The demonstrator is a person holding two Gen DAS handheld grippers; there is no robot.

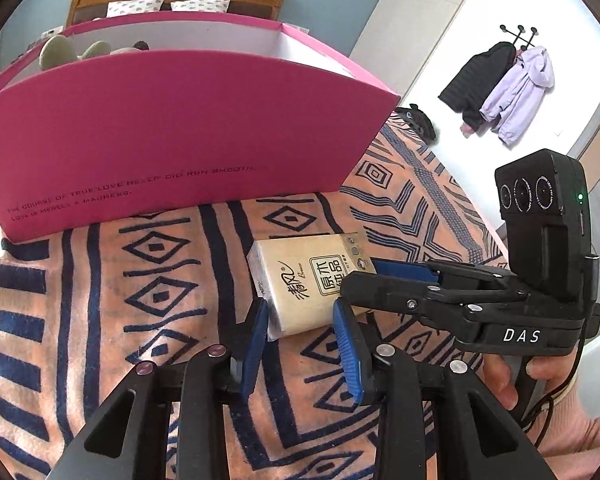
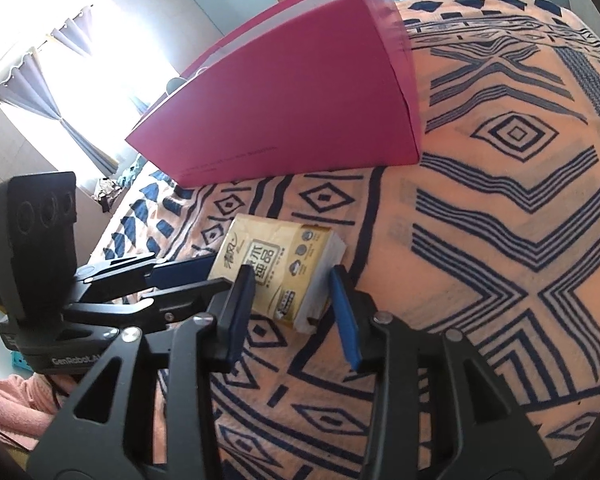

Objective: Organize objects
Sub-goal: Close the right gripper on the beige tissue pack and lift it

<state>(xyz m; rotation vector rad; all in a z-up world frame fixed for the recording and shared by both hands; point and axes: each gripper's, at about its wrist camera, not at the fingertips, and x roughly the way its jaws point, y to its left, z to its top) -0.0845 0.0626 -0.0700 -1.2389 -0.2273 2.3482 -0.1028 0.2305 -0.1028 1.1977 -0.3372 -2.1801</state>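
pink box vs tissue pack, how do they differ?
The pink box stands upright with an open top and things inside; the tissue pack lies flat and sealed. The box is plain pink with small dark lettering and far bigger; the pack is tan with large characters. Both sit on the patterned blanket.

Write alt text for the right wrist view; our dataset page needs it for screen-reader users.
The open right gripper straddles one end of a tan tissue pack lying on a peach and navy patterned blanket. The left gripper reaches in from the left at the pack's other end, and a large pink box stands behind.
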